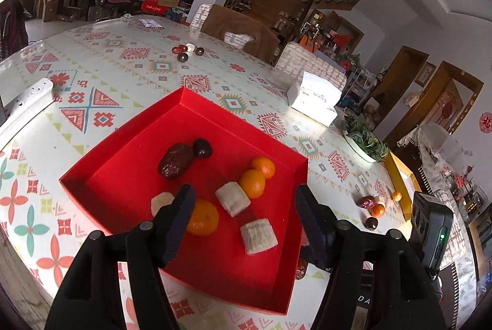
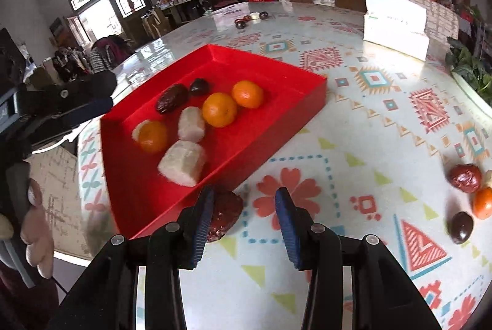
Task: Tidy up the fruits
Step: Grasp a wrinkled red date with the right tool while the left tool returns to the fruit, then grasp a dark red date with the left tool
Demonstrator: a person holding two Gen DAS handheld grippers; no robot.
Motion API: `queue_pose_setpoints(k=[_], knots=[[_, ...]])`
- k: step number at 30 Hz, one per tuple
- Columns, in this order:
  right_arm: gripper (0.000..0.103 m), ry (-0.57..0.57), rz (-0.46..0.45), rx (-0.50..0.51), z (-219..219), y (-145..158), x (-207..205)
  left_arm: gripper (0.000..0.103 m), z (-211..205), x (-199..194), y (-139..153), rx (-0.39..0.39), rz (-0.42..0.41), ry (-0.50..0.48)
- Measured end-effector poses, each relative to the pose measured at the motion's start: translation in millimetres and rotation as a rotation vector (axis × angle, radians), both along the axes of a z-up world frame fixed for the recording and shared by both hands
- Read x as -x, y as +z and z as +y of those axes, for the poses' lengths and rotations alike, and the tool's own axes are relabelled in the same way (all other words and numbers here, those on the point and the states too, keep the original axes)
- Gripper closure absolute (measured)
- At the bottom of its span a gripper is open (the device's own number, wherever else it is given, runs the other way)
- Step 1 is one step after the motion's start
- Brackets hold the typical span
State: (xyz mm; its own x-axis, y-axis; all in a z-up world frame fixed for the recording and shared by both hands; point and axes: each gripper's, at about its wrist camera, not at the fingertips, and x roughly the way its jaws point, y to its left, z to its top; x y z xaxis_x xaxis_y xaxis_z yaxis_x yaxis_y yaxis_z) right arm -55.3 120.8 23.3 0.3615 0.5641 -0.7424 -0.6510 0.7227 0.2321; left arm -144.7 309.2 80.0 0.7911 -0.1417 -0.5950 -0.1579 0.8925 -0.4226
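Fruits sit mostly inside the shallow red cardboard tray [image 1: 129, 151] on the patterned worktop [image 1: 101, 75]. Seen from my left wrist, my left fingers [image 1: 246, 218] hover above the tray's near half, spread wide with nothing between them. Under them I count three round orange tangerines [image 1: 252, 183], three pale peeled cylinder chunks [image 1: 232, 198], one wrinkled dark-red date [image 1: 176, 161] and one small round dark fruit [image 1: 202, 148]. To the right of the tray, a small loose group [image 1: 373, 208] lies on the worktop: a date, a tangerine, a dark round fruit and a tiny orange one, perhaps also something pale.

From my right wrist, my right fingers [image 2: 244, 219] stand partly apart and empty, just outside the tray's near wall. A wrinkled dark-red date [image 2: 226, 214] lies on the worktop beside the left pad, apparently not clamped. The loose group [image 2: 466, 201] is well apart, at the right edge.

I judge the step to be gathering the strays. Next, my right fingers should centre on this date, close, lift and clear the tray wall.
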Motion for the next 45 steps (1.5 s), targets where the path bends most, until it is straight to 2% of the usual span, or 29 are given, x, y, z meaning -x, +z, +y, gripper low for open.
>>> queue_pose_setpoints(k=[5, 7, 8, 11, 15, 17, 19, 23, 27, 30, 38, 42, 45], knots=[[0.056, 0.053, 0.028, -0.042, -2.9, -0.4, 12.0, 0.037, -5.7, 6.3, 0.1, -0.008, -0.005, -0.015], [0.034, 0.082, 0.022, -0.051, -4.7, 0.9, 19.2, 0.037, -7.5, 8.9, 0.9, -0.012, -0.010, -0.020], [0.030, 0.091, 0.007, -0.044, -4.4, 1.3, 23.2, 0.037, -7.9, 9.6, 1.3, -0.014, -0.012, -0.020], [0.029, 0.119, -0.061, 0.024, 3.4, 0.0, 33.9, 0.037, -8.5, 10.3, 1.4, -0.012, -0.013, -0.022], [0.029, 0.138, -0.101, 0.087, 15.9, -6.6, 34.9, 0.037, -10.7, 9.8, 0.7, -0.010, -0.007, -0.027], [0.035, 0.137, -0.114, 0.100, 17.5, -9.3, 34.1, 0.037, -12.1, 9.8, 0.4, -0.012, -0.005, -0.030], [0.057, 0.139, -0.097, 0.113, 19.2, -14.7, 31.2, 0.037, -13.5, 9.0, 0.0, -0.011, -0.004, -0.035], [0.066, 0.128, -0.108, 0.116, 18.7, -16.4, 29.8, 0.037, -18.6, 6.6, -1.0, -0.010, 0.001, -0.046], [0.067, 0.046, -0.079, 0.106, 4.3, -14.3, 20.2, 0.037, -34.5, 2.0, -1.3, -0.014, 0.009, -0.094], [0.067, -0.041, -0.044, 0.074, -26.3, -12.5, 10.7, 0.037, -54.9, -3.3, -1.5, -0.038, 0.018, -0.151], [0.068, -0.290, -0.019, 0.002, -155.1, -0.9, 15.3, 0.037, -117.4, -28.3, -10.1, -0.104, 0.057, -0.287], [0.068, -0.465, -0.008, -0.048, -220.1, 1.2, -1.7, 0.037, -158.9, -51.3, -21.7, -0.107, 0.103, -0.355], [0.068, -0.541, -0.004, -0.098, -251.0, 0.2, -15.5, 0.037, -190.2, -66.9, -19.7, -0.153, 0.109, -0.390]])
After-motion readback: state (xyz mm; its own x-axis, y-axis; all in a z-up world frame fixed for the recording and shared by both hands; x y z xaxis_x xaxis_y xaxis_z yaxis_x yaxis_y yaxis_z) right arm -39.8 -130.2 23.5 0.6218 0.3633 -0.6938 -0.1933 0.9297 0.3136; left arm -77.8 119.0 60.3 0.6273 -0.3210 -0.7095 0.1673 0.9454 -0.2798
